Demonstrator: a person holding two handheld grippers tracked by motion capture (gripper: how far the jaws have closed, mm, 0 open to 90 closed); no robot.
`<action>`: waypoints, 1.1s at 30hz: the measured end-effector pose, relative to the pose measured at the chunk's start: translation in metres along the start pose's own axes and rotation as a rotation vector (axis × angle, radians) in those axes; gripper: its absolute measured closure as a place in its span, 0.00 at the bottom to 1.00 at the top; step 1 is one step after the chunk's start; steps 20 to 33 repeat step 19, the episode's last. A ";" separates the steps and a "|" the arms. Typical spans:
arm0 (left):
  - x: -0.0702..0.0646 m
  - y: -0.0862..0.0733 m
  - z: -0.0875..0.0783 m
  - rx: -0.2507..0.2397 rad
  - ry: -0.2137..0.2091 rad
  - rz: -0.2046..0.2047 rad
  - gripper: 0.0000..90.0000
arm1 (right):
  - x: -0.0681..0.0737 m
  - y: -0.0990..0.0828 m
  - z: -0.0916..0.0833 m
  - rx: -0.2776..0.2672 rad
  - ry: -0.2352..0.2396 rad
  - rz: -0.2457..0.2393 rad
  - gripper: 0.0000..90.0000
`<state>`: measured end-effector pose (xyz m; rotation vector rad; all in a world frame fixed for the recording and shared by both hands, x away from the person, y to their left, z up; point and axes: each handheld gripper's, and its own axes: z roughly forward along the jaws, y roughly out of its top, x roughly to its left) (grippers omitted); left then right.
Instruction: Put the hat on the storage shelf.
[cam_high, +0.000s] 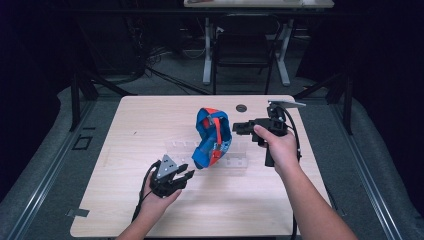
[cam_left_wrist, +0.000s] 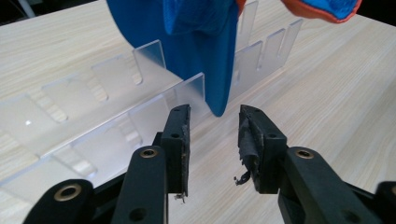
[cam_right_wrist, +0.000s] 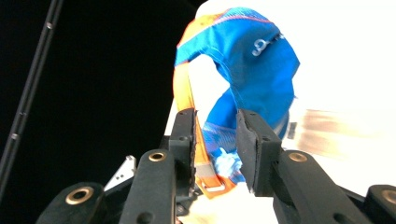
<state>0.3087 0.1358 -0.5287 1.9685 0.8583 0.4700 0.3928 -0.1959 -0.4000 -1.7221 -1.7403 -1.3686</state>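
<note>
One table (cam_high: 125, 210), one clear rack (cam_high: 239, 161), one blue-and-orange cap (cam_high: 212, 137) standing in the rack at centre, two grippers. Left gripper (cam_high: 183, 176): low on the table, level, jaws spread, just short of the cap's lower edge. Right gripper (cam_high: 240, 128): raised, level, jaws spread, empty, beside the cap's upper right.

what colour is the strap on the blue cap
Orange. The strap on the blue cap shows best in the right gripper view.
</note>
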 end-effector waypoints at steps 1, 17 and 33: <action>0.001 -0.001 -0.001 0.004 -0.001 -0.006 0.70 | -0.001 -0.002 -0.002 -0.002 -0.007 -0.006 0.75; 0.009 -0.010 -0.007 0.009 0.001 -0.046 0.66 | -0.019 -0.044 -0.017 0.006 -0.124 -0.138 0.70; 0.007 -0.008 -0.004 0.014 -0.001 -0.044 0.67 | -0.026 -0.056 -0.021 -0.009 -0.147 -0.163 0.69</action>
